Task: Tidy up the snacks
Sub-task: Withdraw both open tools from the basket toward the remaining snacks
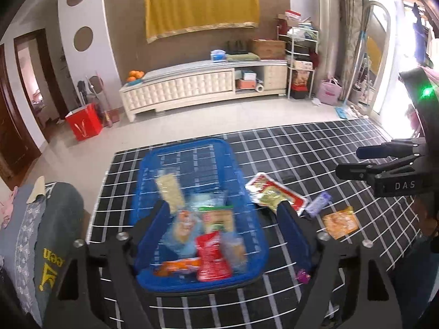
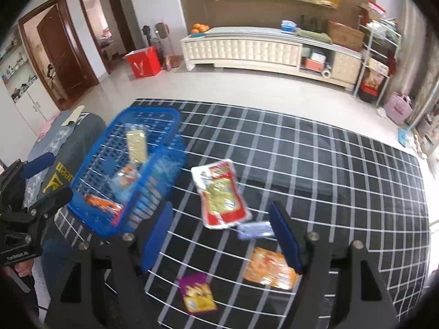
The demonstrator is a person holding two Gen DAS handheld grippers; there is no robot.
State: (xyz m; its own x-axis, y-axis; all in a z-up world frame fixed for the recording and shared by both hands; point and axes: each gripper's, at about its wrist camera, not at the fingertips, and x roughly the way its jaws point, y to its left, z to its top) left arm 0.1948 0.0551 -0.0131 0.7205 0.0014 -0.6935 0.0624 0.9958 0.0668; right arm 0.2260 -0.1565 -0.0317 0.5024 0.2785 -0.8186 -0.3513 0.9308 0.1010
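A blue plastic basket stands on the black grid-patterned tablecloth and holds several snack packs, among them a red one. My left gripper hangs open over the basket's near end, holding nothing. To the basket's right lie a red-and-yellow pack, a lilac pack, an orange pack and a purple-and-yellow pack. My right gripper is open and empty above these loose packs, the lilac one just inside its right finger. The basket is at its left.
A seat draped with a grey garment touches the table's left side. Beyond the table's far edge is pale floor with a red box and a long white cabinet. A hand holds the left gripper's handle.
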